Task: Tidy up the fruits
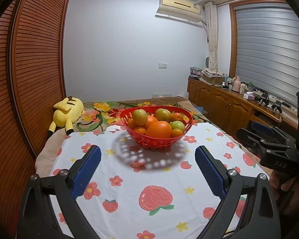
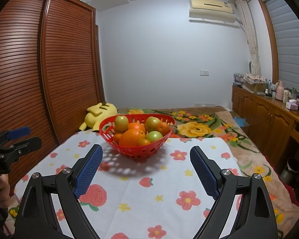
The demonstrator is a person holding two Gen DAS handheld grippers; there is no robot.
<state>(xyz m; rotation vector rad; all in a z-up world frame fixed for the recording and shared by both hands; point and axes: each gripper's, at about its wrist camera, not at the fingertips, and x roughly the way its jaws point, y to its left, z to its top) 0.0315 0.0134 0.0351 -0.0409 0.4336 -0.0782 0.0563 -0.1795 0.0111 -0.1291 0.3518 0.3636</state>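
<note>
Both claws, left gripper (image 1: 148,171) and right gripper (image 2: 146,171), gaped empty; the big orange (image 1: 159,129) near the cloth's (image 1: 129,189) far edge looked firm, graspable around its middle.

left gripper (image 1: 148,157): lower centre of its view; jaws wide apart, nothing between them
right gripper (image 2: 146,156): lower centre; jaws wide apart, empty

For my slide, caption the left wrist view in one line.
Open left gripper poised before a red basket of oranges and green fruit on a floral cloth.
</note>
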